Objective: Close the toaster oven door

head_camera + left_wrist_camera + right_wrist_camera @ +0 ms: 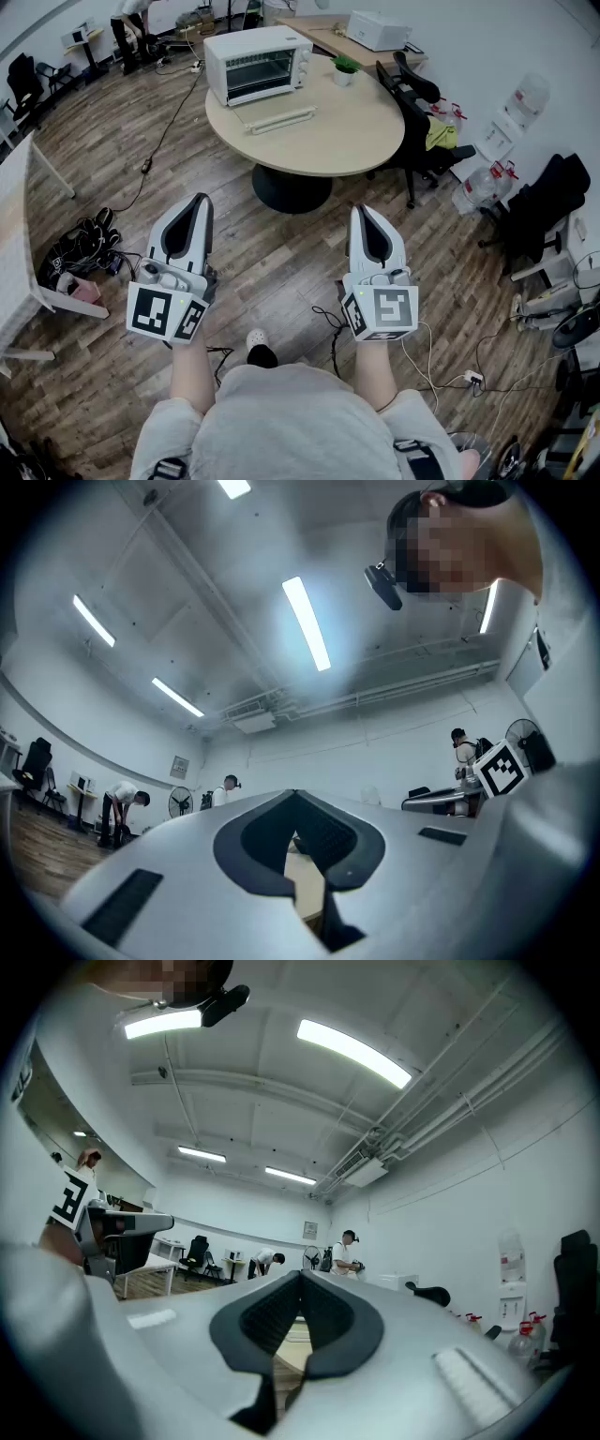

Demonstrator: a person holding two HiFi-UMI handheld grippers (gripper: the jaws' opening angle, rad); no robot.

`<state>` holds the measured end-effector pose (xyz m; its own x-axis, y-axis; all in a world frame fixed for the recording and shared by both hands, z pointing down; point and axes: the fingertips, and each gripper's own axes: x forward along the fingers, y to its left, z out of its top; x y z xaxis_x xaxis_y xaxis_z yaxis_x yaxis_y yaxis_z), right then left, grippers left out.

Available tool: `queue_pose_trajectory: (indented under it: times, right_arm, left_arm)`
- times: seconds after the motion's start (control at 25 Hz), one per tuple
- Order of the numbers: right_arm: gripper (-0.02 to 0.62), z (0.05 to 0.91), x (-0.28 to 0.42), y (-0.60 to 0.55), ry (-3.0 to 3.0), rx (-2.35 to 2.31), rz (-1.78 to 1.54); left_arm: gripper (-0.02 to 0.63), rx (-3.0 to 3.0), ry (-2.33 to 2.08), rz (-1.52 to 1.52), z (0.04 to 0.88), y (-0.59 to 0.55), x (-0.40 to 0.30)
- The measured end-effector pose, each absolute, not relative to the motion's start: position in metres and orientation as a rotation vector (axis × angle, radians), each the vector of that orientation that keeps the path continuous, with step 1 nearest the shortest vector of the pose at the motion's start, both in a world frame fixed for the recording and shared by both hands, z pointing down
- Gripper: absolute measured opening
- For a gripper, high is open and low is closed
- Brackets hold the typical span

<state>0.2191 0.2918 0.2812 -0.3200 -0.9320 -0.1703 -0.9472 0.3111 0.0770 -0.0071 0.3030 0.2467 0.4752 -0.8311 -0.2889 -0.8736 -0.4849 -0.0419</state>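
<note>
Approach comes first: walk up to the round table (356, 131), slip one gripper under the dropped door (279, 119) and swing it up gently against the toaster oven (258, 62); left gripper (199, 201) and right gripper (362, 212) are both pinched together on nothing, held low by the person's body. Oven and door sit on the table's far left part, well apart from both grippers, ahead of them

The head view looks steeply down past the left gripper (201, 199) and right gripper (362, 210) toward a far round table (347, 131); both gripper views tilt upward, sharing it.
</note>
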Motion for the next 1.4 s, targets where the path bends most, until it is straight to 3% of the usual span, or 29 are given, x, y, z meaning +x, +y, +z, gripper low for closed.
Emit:
queue_pose_trajectory:
  times: [1.4]
  right_arm:
    - [0.011,0.288,0.179,0.186,2.404,-1.855,0.242]
  left_arm:
    - [0.006,-2.636,1.398,0.331,0.264,0.189,-0.052]
